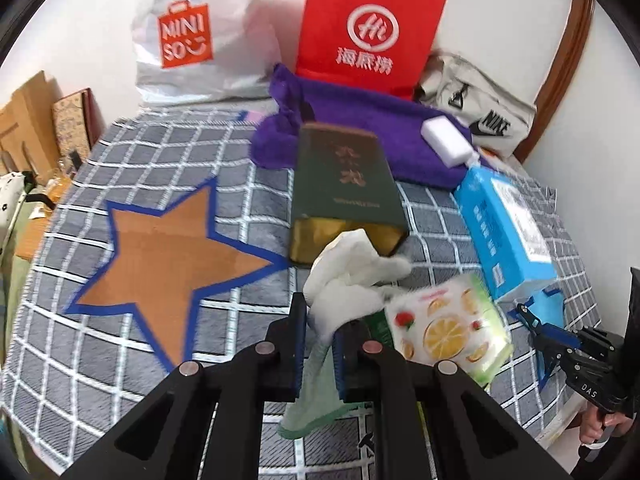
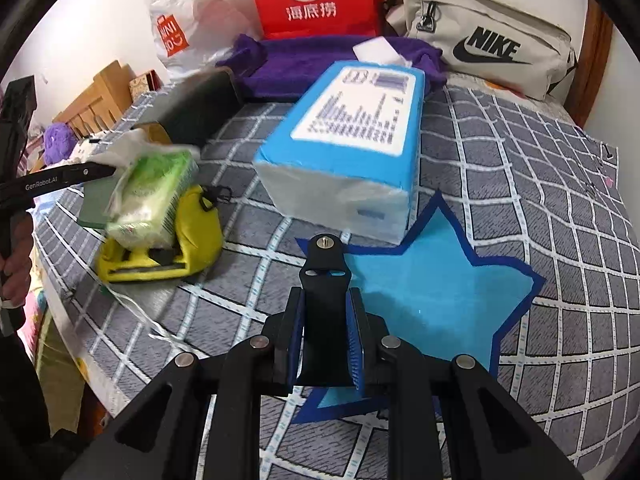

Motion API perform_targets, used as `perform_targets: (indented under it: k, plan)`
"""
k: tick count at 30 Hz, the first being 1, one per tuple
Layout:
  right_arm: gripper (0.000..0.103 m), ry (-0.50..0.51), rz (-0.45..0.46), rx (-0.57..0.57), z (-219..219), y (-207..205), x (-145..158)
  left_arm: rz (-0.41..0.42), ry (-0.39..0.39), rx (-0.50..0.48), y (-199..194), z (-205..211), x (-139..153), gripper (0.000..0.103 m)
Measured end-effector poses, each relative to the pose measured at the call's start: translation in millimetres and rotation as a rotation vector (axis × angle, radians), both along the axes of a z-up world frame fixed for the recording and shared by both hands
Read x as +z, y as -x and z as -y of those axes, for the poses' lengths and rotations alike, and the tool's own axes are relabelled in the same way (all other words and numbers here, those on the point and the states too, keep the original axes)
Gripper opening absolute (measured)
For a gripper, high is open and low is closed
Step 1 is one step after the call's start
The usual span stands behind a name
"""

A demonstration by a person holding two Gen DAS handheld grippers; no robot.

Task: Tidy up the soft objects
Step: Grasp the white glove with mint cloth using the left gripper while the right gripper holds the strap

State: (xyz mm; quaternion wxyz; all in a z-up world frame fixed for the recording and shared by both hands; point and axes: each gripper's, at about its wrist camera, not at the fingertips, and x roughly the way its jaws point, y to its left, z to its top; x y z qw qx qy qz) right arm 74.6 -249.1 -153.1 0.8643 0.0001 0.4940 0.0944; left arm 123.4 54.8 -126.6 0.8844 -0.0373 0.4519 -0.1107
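Left gripper (image 1: 318, 354) clamped on a white cloth (image 1: 352, 272), bunched above the fingers with a pale green hem hanging below them; lifted clear of the checked blanket (image 1: 120, 360), probably for carrying to a sorting spot. Right gripper (image 2: 326, 344) clamped on a black strap (image 2: 325, 292) with a screw at its tip, held over a light blue star (image 2: 432, 300) near the blanket's front right area, likely the drop place for it. Just beyond the cloth, a dark green box (image 1: 348, 184) lying on its side, and beside the left gripper a fruit-printed tissue pack (image 1: 448, 324), seen in the right view resting on a yellow pouch (image 2: 192, 248) at the front edge. Blue tissue pack (image 2: 344, 140) near the blanket's middle, touching the blue star's far point. Orange star (image 1: 160, 256) on the left part, bare, perhaps the cloth's target. Toward the back edge, a purple towel (image 1: 360, 120) with a white sponge (image 1: 446, 140) on it. Behind, against the wall, a white bag (image 1: 192, 32), a red bag (image 1: 368, 28) and a grey Nike bag (image 2: 488, 44).
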Motion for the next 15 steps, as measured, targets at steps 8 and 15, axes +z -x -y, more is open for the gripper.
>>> perform_targets:
  k: [8, 15]
  plan:
    - [0.021, -0.025, 0.069, 0.028, -8.6, 8.1, 32.3, 0.064, 0.015, 0.041, 7.2, -10.2, 31.9, 0.012]
    - [0.021, -0.034, 0.117, 0.036, -12.2, 4.7, 57.0, 0.095, 0.022, 0.064, 6.7, -10.6, 53.0, 0.012]
